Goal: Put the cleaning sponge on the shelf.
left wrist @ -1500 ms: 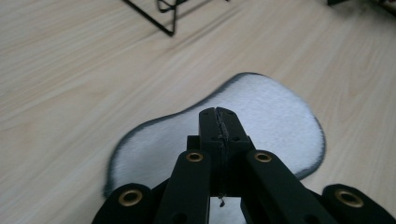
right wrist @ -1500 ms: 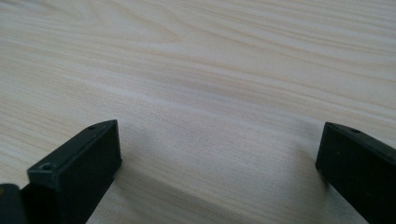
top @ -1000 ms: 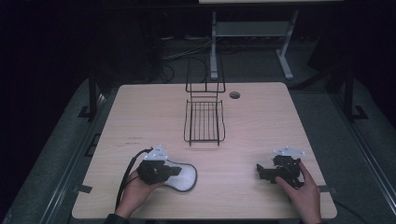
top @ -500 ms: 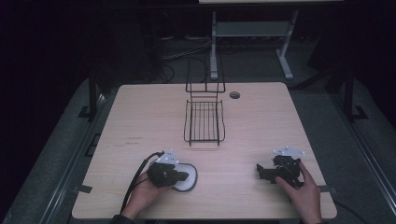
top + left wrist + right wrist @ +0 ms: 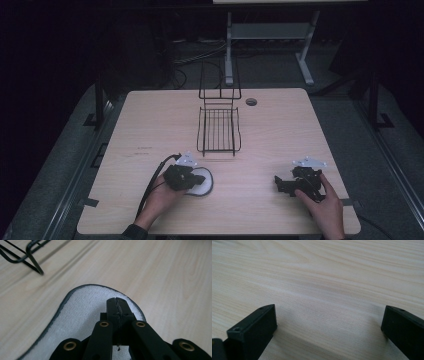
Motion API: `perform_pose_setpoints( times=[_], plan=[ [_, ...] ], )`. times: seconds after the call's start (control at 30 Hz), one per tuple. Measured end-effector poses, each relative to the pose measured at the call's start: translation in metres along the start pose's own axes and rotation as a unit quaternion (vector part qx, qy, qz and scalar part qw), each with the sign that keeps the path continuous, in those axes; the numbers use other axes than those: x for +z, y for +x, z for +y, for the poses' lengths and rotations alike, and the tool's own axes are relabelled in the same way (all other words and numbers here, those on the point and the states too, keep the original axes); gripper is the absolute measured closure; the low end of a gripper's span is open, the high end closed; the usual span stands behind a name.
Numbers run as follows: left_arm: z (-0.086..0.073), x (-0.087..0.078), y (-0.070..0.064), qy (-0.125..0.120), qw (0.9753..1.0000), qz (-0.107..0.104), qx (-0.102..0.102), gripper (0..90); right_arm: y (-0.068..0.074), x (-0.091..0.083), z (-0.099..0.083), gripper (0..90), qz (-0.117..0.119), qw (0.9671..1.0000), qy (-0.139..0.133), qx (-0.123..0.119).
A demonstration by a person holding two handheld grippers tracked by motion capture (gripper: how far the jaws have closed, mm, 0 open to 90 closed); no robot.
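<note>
The bench [image 5: 280,130] is a light wood-grain top with rounded corners. A black wire rack [image 5: 218,127] stands near its middle toward the far edge, with an upright wire frame at its back. A small dark round spot [image 5: 251,101] sits just right of that frame, near the far edge.

The left gripper [image 5: 192,179] rests low near the front edge, left of centre, over a white pad [image 5: 204,181] with a dark rim. In the left gripper view its jaws are pressed together, tips meeting over the pad [image 5: 82,312]; whether they pinch the pad's fabric cannot be told. The rack's foot [image 5: 27,255] shows at upper left, apart from the pad.

The right gripper [image 5: 285,182] lies near the front right corner, held by the right hand [image 5: 322,202]. Its jaws are spread wide over bare wood [image 5: 324,290], with nothing between them.

Open bench surface lies between the two grippers, and along both side edges beside the rack. The pad is near the front edge and well apart from the right gripper.

The room around the bench is dark. Cables [image 5: 200,52] and a pale metal stand [image 5: 270,35] sit on the floor beyond the far edge.
</note>
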State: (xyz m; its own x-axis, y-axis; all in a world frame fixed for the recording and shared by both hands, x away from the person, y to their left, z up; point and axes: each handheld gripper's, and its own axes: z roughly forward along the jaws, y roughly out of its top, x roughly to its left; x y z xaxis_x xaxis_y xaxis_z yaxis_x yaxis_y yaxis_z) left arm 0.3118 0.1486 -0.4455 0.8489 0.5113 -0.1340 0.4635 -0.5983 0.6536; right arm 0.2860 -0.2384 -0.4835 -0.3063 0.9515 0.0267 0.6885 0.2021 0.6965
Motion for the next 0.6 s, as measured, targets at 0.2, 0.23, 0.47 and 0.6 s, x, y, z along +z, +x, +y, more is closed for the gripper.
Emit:
perform_pose_setpoints(
  times=[0.2,0.23,0.47,0.6],
  plan=[
    [0.011,0.008,0.011,-0.001,0.9999,0.011,-0.005,89.7,0.0,0.0,0.0,0.0,0.0,1.0,0.0,-0.001],
    [0.013,0.01,0.012,-0.003,0.9999,0.013,-0.007,89.7,0.0,0.0,0.0,0.0,0.0,1.0,0.0,-0.001],
    [0.013,0.003,0.012,-0.025,0.9996,0.003,-0.015,89.7,0.0,0.0,0.0,0.0,0.001,1.0,0.0,-0.002],
    [0.011,-0.012,0.015,-0.047,0.9986,-0.007,-0.022,88.2,0.0,0.0,0.0,0.0,0.001,1.0,0.0,-0.001]
  ],
)
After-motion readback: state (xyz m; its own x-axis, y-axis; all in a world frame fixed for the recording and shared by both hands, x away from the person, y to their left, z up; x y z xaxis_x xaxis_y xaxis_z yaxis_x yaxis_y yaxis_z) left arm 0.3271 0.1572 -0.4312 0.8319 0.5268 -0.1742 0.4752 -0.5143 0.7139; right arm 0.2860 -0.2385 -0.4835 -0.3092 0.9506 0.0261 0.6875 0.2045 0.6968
